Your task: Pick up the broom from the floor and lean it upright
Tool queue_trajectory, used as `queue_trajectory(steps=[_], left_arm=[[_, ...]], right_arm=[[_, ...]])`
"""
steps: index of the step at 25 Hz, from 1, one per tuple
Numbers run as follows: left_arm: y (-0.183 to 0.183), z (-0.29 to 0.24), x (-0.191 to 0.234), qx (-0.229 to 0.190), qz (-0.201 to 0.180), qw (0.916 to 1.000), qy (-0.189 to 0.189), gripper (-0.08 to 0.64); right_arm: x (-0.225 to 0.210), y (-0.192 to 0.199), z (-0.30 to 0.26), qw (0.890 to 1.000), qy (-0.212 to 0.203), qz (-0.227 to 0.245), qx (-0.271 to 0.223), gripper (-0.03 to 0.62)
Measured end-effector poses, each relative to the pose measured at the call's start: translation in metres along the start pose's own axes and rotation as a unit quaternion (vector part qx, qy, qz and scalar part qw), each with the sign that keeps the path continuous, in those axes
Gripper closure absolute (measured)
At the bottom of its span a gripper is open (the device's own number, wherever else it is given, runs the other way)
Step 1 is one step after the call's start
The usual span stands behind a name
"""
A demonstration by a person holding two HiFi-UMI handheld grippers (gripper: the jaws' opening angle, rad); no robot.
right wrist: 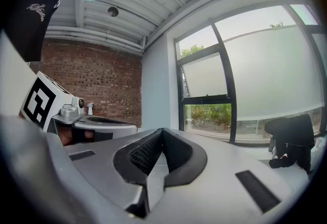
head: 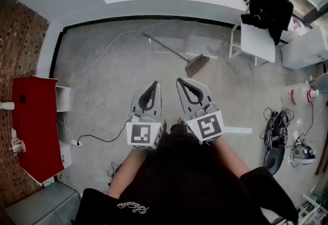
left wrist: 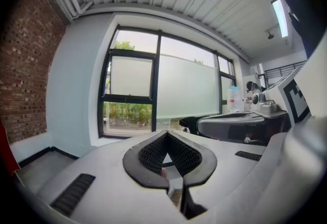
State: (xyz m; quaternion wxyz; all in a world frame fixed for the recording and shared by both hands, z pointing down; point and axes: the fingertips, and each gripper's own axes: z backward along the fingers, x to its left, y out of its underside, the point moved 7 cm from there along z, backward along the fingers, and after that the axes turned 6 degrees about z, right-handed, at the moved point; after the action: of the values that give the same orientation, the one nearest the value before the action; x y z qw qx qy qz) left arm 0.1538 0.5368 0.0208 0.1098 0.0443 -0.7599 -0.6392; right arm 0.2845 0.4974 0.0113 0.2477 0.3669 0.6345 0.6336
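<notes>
While the thin grey-handled broom with brown bristles point(head: 175, 51) lies flat on the grey concrete floor point(head: 110, 93), well ahead of you, you hold left gripper point(head: 154, 84) and right gripper point(head: 180, 81) side by side, both clenched empty, likely because no reach has begun

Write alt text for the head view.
A broom lies flat on the floor, ahead of the left gripper and right gripper, side by side, both shut and empty. A chair with black clothing stands at right.
</notes>
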Motion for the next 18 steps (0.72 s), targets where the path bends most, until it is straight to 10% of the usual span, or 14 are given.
queue_trajectory(steps=[18], left_arm=[[0.017, -0.067, 0.087, 0.022, 0.048, 0.9981, 0.031, 0.554]], right_arm=[[-0.016, 0.033, -0.095, 0.995, 0.02, -0.007, 0.095, 0.584]])
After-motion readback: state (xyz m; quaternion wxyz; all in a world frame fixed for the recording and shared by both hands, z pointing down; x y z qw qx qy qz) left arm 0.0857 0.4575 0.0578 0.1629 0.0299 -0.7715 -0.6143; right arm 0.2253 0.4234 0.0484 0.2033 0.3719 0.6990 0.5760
